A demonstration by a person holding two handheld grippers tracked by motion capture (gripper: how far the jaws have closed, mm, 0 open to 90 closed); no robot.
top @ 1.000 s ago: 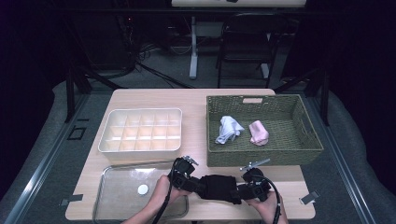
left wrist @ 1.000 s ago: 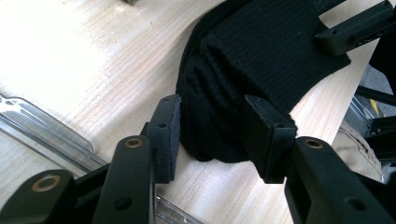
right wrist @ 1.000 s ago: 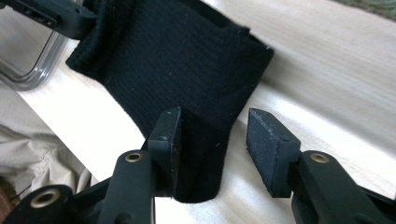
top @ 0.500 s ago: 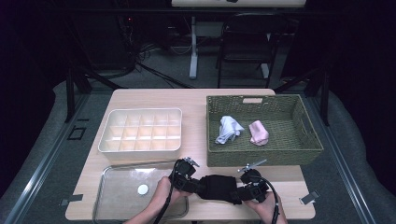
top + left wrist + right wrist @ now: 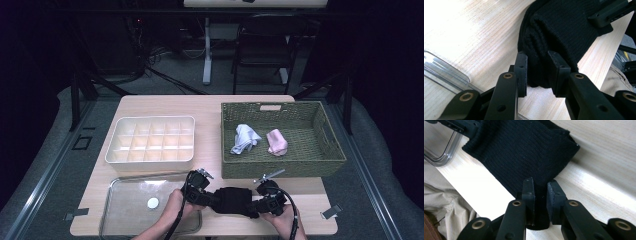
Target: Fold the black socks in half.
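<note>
A black knitted cloth point(image 5: 234, 200) lies bunched on the wooden table point(image 5: 165, 107) near its front edge, between my two grippers. My left gripper point(image 5: 212, 196) holds its left end. In the left gripper view its jaws have just been closing, and the thick folds of the cloth point(image 5: 554, 27) are pinched between the pads point(image 5: 522, 72). My right gripper point(image 5: 255, 204) holds the right end. Its jaws have also just been closing and now grip a narrow edge of the cloth point(image 5: 529, 147) between the pads point(image 5: 554, 195).
A clear tray point(image 5: 125, 215) with a small white round thing point(image 5: 153, 203) sits at the front left, its rim close to my left gripper. Behind it is a white compartment box point(image 5: 150, 140). A wicker basket point(image 5: 280, 167) at the right holds a white cloth point(image 5: 245, 138) and a pink cloth point(image 5: 276, 142).
The jaws of both grippers have drawn in on the ends of the black cloth. Both hands have stayed where they were.
</note>
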